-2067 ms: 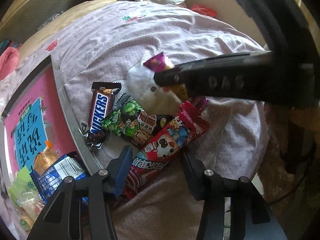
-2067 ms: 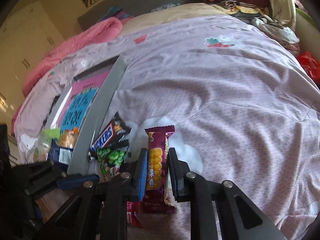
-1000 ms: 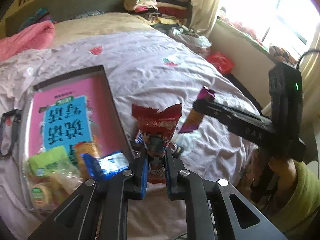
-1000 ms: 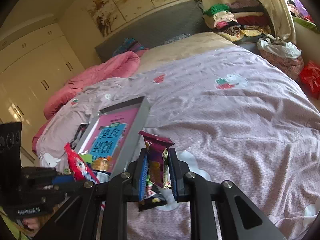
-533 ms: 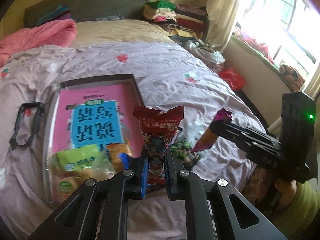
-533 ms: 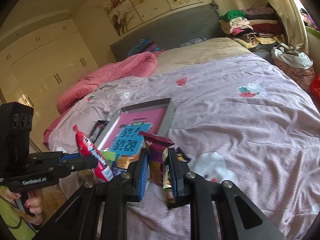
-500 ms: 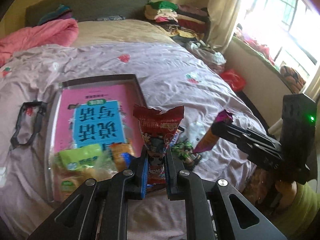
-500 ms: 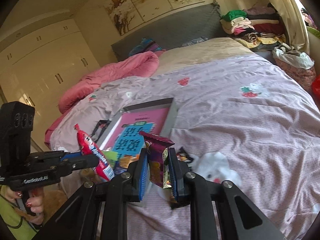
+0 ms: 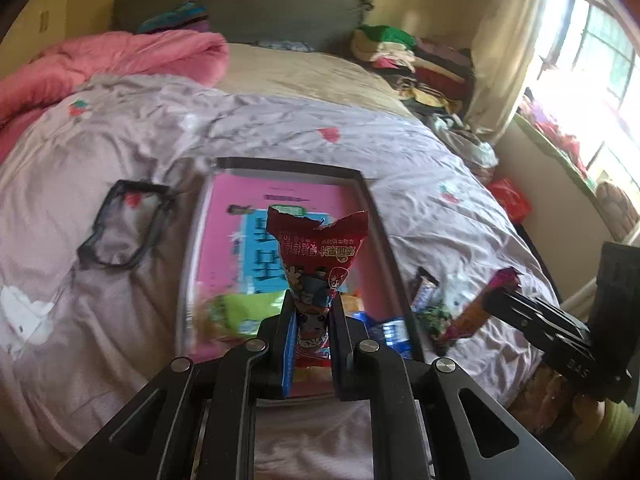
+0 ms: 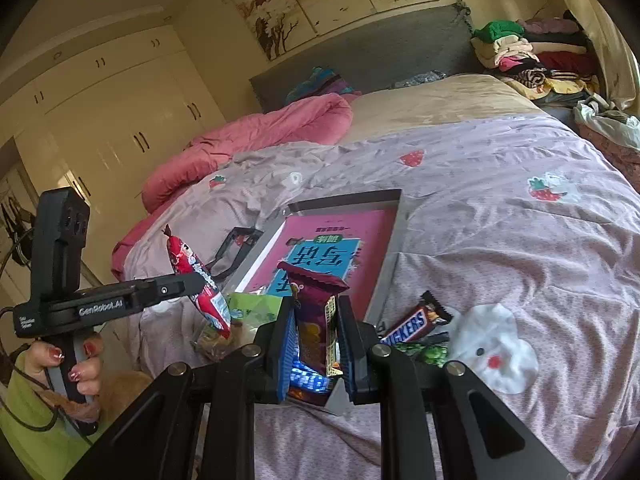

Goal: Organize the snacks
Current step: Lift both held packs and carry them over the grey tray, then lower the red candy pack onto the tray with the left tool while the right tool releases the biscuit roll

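My left gripper (image 9: 312, 320) is shut on a red snack packet (image 9: 316, 252) and holds it above the near end of the grey tray (image 9: 374, 216). The packet also shows in the right wrist view (image 10: 196, 280). My right gripper (image 10: 316, 340) is shut on a maroon wafer bar (image 10: 314, 312), held over the tray's (image 10: 394, 240) near right corner; it also shows in the left wrist view (image 9: 480, 304). A pink and blue book (image 9: 256, 224) lies in the tray with green (image 9: 236, 312) and blue (image 9: 394, 332) snack packs at its near end.
A Snickers bar (image 10: 416, 322) and a green snack pack (image 10: 428, 350) lie on the lilac bedspread (image 10: 520, 248) right of the tray. A black frame (image 9: 120, 228) lies left of the tray. A pink duvet (image 9: 100, 64) and piled clothes (image 9: 420, 60) sit at the bed's far end.
Both grippers have lifted their snacks off the bed. The left has swung over the tray's near end; the right has moved left toward the tray.
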### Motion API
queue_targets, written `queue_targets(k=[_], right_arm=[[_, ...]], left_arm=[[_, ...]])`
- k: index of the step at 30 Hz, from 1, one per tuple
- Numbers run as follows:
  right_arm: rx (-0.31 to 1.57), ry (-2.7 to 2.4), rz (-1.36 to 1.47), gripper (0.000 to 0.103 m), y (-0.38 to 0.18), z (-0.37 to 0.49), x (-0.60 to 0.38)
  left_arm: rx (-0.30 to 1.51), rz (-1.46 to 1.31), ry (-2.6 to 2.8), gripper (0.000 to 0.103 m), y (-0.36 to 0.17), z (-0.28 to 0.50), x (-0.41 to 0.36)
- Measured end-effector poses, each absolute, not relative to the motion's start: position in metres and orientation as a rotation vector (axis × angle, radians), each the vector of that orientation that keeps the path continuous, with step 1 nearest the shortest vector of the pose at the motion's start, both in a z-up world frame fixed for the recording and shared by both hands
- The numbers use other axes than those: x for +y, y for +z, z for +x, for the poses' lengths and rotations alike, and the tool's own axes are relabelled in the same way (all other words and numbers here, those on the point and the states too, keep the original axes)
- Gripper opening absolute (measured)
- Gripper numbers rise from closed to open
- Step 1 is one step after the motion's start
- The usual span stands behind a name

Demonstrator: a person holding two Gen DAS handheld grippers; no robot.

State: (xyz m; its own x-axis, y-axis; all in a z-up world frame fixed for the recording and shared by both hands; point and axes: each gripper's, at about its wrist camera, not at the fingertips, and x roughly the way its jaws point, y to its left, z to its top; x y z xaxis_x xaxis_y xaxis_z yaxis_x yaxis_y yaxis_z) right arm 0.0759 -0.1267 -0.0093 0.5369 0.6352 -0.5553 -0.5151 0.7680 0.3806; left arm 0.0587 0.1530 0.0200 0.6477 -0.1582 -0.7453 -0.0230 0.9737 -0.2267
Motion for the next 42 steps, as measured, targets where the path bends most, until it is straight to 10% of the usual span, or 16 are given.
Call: queue_targets(k=[42], right_arm=[[0.831, 0.761, 0.033, 0.02, -0.041, 0.08, -0.032]], left_arm=[[0.968, -0.202, -0.109, 0.014, -0.031, 0.063, 0.147]])
